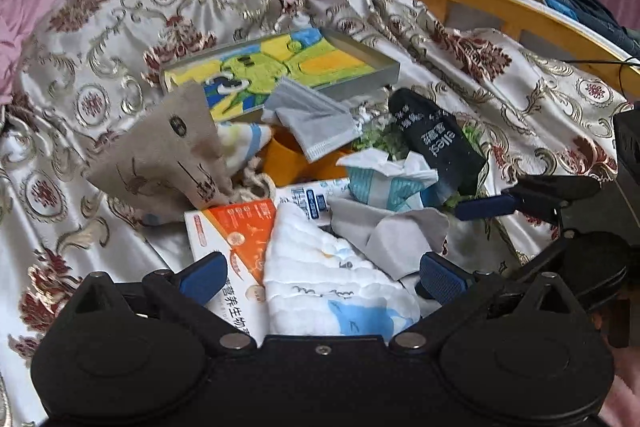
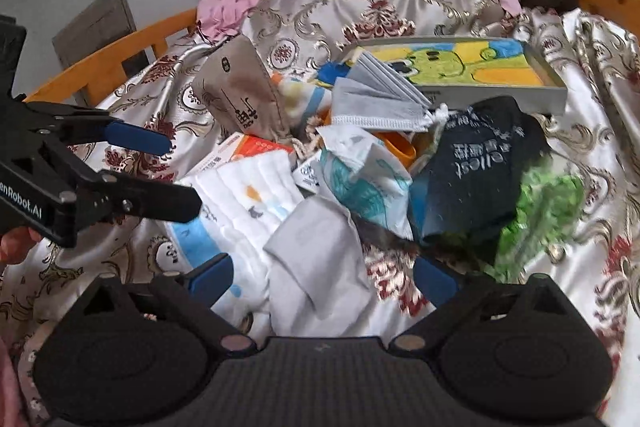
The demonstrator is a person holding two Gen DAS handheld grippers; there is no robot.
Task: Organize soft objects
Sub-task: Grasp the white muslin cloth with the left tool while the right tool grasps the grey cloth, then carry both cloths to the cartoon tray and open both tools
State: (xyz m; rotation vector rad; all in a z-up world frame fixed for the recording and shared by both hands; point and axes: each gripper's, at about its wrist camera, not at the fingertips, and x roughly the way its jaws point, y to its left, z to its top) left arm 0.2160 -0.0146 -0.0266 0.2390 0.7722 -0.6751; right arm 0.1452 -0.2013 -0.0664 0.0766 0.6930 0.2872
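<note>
Hovering left gripper [image 1: 322, 277] spread, empty, over white quilted cloth [image 1: 320, 267] directly between fingers; orange carton [image 1: 236, 239] touching cloth on my left. Risk: pads snag carton with cloth.

Right view: right gripper [image 2: 324, 279] spread, empty; grey cloth [image 2: 320, 259] just ahead, dark sock [image 2: 476, 171] forward-right. Risk: overlapping layers drag neighbours along.

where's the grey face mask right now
The grey face mask lies mid-pile in both views, its upper edge overlapping the colourful painted tray, left of the black sock.
</note>
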